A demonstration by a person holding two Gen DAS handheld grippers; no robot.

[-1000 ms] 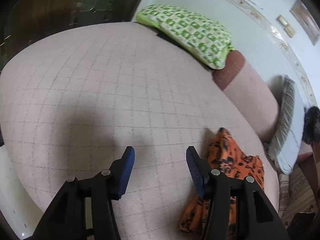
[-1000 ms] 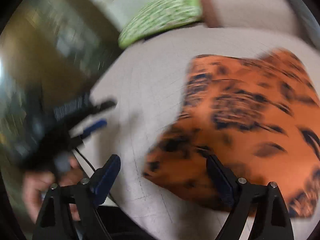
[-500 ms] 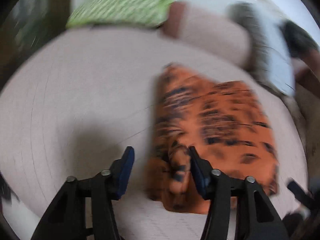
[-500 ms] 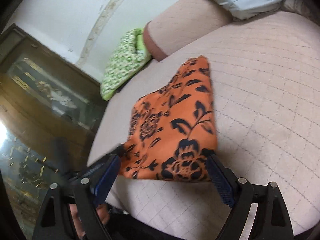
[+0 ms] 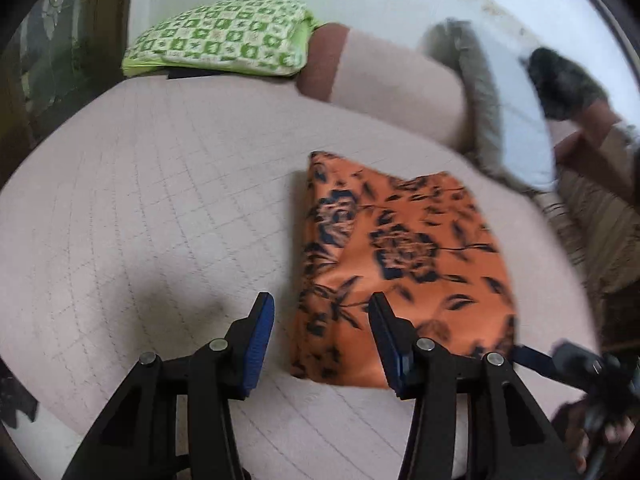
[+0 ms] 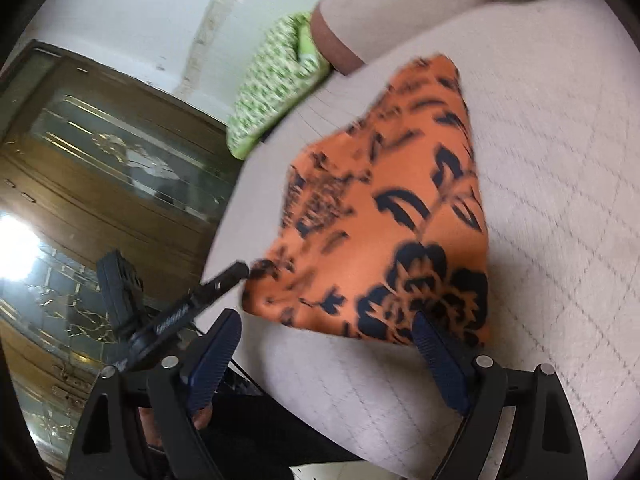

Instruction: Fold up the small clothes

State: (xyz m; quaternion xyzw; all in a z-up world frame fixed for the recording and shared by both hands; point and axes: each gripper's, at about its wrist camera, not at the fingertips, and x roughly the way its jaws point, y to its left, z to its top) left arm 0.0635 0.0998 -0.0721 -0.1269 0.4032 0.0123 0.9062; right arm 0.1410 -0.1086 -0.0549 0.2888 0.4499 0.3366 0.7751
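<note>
An orange cloth with dark floral print [image 5: 404, 264] lies flat and folded on the pink quilted bed [image 5: 152, 208]; it also shows in the right wrist view [image 6: 392, 216]. My left gripper [image 5: 322, 320] is open and empty, just above the cloth's near left edge. My right gripper [image 6: 326, 340] is open and empty, at the cloth's near edge; it also shows in the left wrist view [image 5: 580, 364] at the cloth's near right corner. The left gripper's finger [image 6: 224, 276] reaches to the cloth's left corner in the right wrist view.
A green patterned pillow [image 5: 224, 36] lies at the bed's far edge, next to a pink and brown bolster [image 5: 384, 76] and a grey pillow [image 5: 488, 104]. A wooden cabinet with glass doors [image 6: 100, 184] stands beside the bed.
Both grippers have swung over the cloth. The cloth, crumpled at the right a second ago, now lies flat in front of both open grippers.
</note>
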